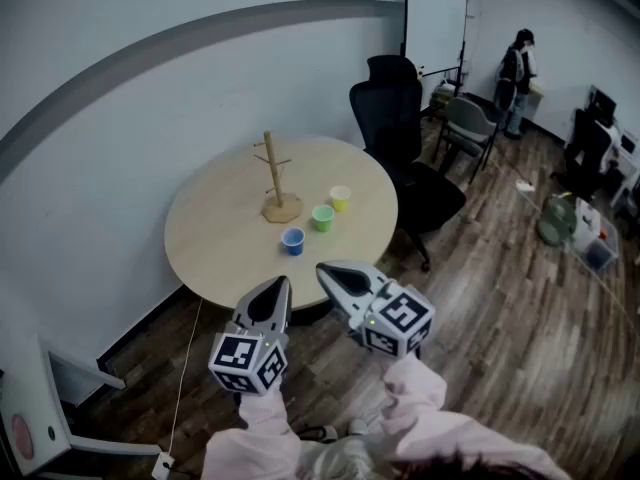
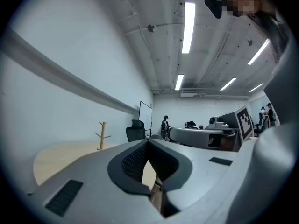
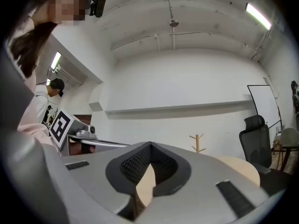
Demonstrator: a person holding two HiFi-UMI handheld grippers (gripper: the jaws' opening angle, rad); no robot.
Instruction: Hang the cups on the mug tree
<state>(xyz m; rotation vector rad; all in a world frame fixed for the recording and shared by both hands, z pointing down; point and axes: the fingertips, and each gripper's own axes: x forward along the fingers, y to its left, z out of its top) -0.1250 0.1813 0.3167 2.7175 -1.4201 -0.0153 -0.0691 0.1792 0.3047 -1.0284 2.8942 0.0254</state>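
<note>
1. Cups (image 1: 322, 218) stood in a short row on the round tabletop (image 1: 210, 253), just beside the mug tree (image 1: 273, 173): blue cup (image 1: 292, 241) nearest, green cup (image 1: 322, 218) between, yellow cup (image 1: 340, 199) farthest
2. Neither pair gripped anything: left tongs (image 1: 277, 288) and right tongs (image 1: 330, 271) were clenched tip to tip, held level, short of the tabletop's near edge
3. Reaching looked like the step in hand; done well, one pair would be released before arriving, then pinch the blue cup's rim, leaving its handle free for a peg
</note>
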